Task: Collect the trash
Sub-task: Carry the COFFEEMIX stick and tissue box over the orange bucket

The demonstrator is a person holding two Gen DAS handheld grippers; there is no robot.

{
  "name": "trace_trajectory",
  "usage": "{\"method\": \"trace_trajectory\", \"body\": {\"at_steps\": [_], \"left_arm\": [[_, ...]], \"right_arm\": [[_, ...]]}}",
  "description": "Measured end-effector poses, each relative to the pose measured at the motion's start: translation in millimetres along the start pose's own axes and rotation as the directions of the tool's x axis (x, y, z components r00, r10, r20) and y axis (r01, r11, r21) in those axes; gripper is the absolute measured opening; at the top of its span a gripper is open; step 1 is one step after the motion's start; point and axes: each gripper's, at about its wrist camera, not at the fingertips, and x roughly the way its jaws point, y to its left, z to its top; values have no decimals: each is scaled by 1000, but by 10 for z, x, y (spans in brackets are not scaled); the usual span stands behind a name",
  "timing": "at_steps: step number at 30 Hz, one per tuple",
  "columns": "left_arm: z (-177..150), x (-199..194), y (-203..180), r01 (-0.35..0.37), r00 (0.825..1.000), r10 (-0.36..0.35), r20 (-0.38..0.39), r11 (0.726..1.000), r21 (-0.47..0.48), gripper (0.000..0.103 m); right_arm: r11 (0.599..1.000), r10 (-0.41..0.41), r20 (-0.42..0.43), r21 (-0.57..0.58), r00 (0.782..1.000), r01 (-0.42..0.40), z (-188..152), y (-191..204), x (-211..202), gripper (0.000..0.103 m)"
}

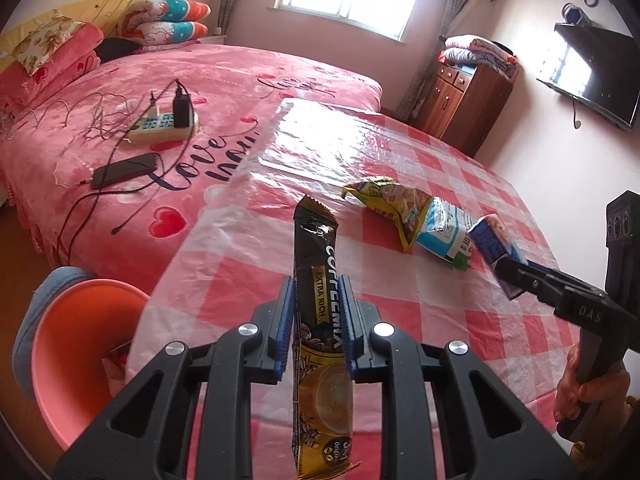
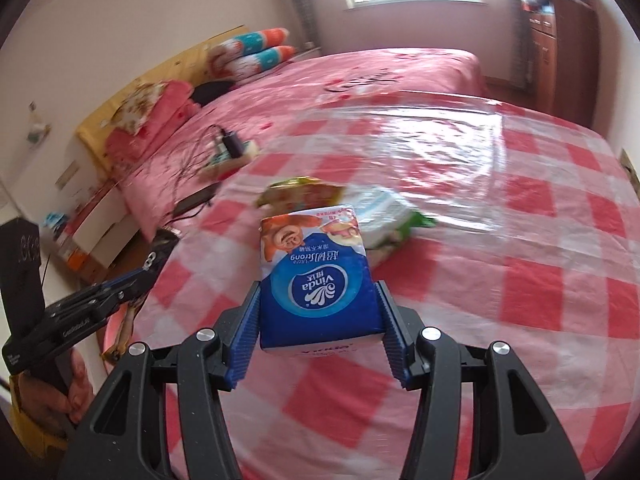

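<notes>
My left gripper (image 1: 318, 308) is shut on a long black and gold coffee mix sachet (image 1: 320, 320), held upright above the table's left edge. My right gripper (image 2: 318, 312) is shut on a blue Vinda tissue pack (image 2: 316, 280) and holds it above the table; it also shows in the left wrist view (image 1: 496, 248). A yellow-green snack bag (image 1: 394, 204) and a white-blue wrapper (image 1: 442, 232) lie on the checked tablecloth (image 1: 400, 312) beyond both grippers. An orange bin (image 1: 80, 360) stands on the floor left of the table, below the left gripper.
A pink bed (image 1: 160, 140) lies behind the table with a power strip (image 1: 164, 126), cables and a phone (image 1: 124, 170) on it. A wooden cabinet (image 1: 464, 96) and a wall TV (image 1: 592, 76) stand at the right.
</notes>
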Motion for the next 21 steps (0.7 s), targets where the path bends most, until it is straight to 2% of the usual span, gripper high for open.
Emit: {"method": "trace_trajectory", "body": {"at_steps": [10,21], "left_arm": [[-36,-277,379,-52,998,55,40,997,-61,23],[-165,-559,899,-139,988,146,51,981,-133,23]], "right_arm": [[988,121,-57,-90,991,-125,59,625,141,55],[944,232,-146,-206,962,-259,107,1450,404,55]]}}
